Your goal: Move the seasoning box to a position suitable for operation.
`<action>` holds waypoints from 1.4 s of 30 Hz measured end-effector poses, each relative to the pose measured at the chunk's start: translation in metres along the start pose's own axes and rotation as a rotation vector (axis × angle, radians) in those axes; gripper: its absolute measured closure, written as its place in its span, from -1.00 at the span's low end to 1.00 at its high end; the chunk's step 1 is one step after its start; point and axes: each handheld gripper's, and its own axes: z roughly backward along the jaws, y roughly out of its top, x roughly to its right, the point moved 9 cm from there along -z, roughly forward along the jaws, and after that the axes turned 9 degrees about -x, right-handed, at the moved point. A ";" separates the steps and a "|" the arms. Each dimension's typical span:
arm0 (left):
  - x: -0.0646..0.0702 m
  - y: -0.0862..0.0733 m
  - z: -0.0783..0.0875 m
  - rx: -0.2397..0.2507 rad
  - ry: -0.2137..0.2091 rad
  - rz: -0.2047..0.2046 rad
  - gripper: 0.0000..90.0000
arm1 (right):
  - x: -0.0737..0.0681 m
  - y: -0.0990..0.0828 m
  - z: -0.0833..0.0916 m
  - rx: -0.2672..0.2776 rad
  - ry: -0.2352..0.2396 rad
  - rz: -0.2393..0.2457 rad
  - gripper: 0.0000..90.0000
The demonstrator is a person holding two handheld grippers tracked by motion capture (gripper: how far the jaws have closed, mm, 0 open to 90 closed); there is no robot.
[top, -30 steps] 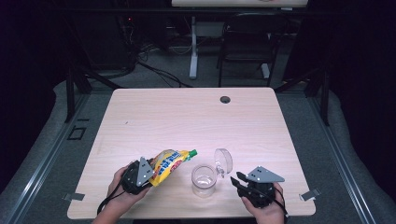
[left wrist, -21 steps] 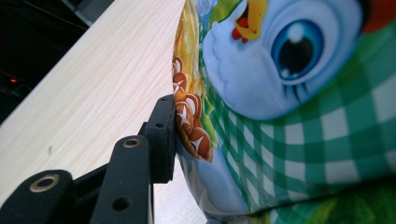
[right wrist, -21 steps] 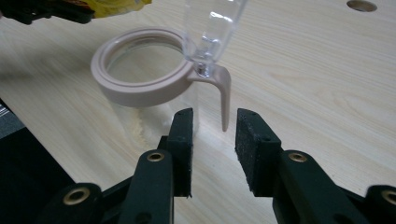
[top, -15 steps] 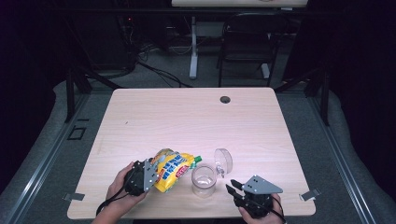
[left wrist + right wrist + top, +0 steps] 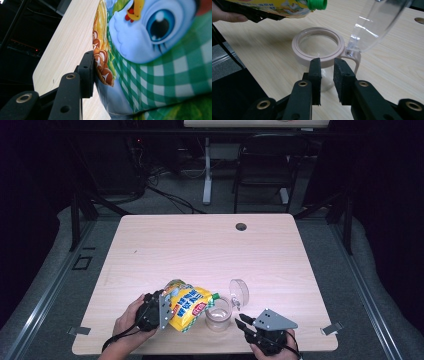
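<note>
I hold the pouch [image 5: 189, 307] clamped in my left gripper [image 5: 161, 310], tipped on its side so its green cap [image 5: 215, 296] points at the jar [image 5: 218, 313] just beside it near the front edge of the counter [image 5: 200, 250]; I judge this lines the spout up for pouring. My right gripper [image 5: 242, 319] sits just short of the jar, jaws narrowly apart with nothing between them; they have just been closing. The jar's clear lid [image 5: 239, 292] stands hinged back, leaving the mouth free. The right gripper view shows what the high view cannot: the pinkish rim [image 5: 318, 47] is open, the jar looks empty, and the cap [image 5: 317, 4] is screwed on, hanging just past the rim's far side. The left gripper view shows one pad [image 5: 86, 73] pressed into the pouch's printed face [image 5: 155, 62].
</note>
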 end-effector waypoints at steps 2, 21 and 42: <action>-0.001 0.000 0.000 0.002 0.009 -0.003 0.26 | -0.002 0.002 -0.002 -0.002 0.004 0.009 0.70; -0.015 0.018 0.006 -0.008 0.086 -0.126 0.27 | -0.013 0.026 -0.013 0.042 0.021 0.051 0.71; -0.015 0.012 0.001 -0.014 0.142 -0.180 0.27 | -0.019 0.027 -0.032 0.038 -0.013 0.067 0.63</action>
